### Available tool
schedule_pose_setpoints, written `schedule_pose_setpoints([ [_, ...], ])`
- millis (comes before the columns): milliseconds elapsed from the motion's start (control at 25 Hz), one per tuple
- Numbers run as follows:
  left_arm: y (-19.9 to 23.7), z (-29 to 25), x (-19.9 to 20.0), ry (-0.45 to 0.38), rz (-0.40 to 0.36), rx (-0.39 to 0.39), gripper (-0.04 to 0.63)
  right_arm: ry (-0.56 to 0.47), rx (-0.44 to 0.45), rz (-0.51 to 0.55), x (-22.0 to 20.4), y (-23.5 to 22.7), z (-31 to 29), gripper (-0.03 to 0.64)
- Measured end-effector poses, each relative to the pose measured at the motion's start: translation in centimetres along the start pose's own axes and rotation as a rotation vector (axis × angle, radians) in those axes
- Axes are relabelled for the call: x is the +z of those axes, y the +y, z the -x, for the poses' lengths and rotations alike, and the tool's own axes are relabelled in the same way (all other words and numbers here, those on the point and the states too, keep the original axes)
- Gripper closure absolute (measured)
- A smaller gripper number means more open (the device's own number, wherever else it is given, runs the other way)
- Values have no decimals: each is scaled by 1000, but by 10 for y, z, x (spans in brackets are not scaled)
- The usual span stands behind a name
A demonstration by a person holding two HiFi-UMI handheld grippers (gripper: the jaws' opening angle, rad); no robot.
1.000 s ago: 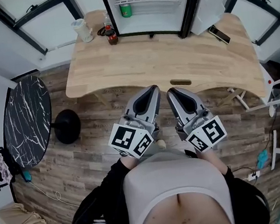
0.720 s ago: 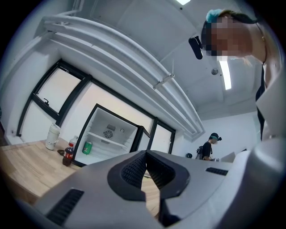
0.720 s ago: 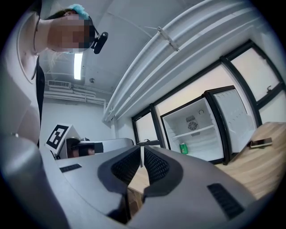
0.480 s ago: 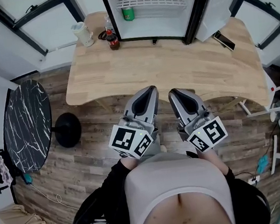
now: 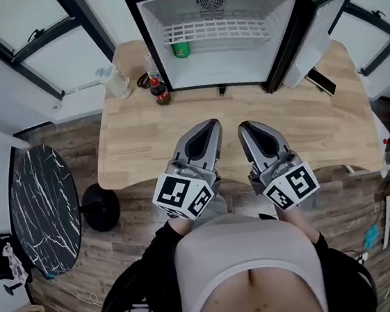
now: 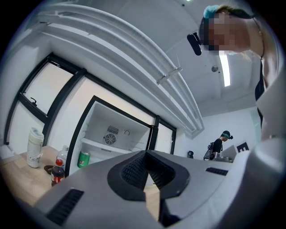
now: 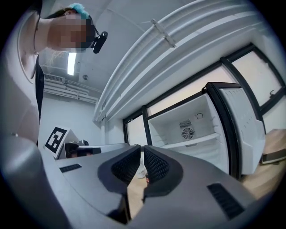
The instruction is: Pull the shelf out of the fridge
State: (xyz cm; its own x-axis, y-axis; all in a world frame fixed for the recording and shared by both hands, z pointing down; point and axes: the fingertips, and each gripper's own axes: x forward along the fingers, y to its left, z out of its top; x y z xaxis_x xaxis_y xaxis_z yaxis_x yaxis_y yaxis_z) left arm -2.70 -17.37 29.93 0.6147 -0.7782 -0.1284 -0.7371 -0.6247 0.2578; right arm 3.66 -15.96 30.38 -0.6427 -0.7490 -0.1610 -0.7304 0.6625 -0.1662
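The small fridge [image 5: 145, 24] stands open on the far side of the wooden table [image 5: 296, 126], its door [image 5: 313, 30] swung out to the right. A white wire shelf [image 5: 216, 30] sits inside it, with a green can [image 5: 181, 48] on the fridge floor below. The shelf also shows in the left gripper view [image 6: 100, 144] and the right gripper view [image 7: 192, 141]. My left gripper [image 5: 209, 126] and right gripper [image 5: 245, 126] hang side by side over the table's near edge, well short of the fridge. Both are shut and empty, as their own views show [image 6: 145, 167] [image 7: 140, 165].
A cola bottle [image 5: 159, 89] and a white jug [image 5: 115, 82] stand on the table left of the fridge. A phone [image 5: 323, 81] lies at the right. A black marble round table [image 5: 42, 197] stands at the left. A person [image 6: 219, 143] stands far off in the room.
The view has moved forward: the table and fridge are nearer and more of the fridge interior shows. Both grippers keep their place before the body and stay shut.
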Motion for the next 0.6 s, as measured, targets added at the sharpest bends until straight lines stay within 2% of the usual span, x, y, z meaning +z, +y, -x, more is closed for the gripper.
schedule_pose_setpoints([
  [280, 44, -45, 9, 24, 10, -35, 589, -3, -36, -7, 0, -33, -53, 572],
  [600, 75, -78, 8, 57, 14, -72, 589, -18, -92, -2, 1, -63, -89, 572],
])
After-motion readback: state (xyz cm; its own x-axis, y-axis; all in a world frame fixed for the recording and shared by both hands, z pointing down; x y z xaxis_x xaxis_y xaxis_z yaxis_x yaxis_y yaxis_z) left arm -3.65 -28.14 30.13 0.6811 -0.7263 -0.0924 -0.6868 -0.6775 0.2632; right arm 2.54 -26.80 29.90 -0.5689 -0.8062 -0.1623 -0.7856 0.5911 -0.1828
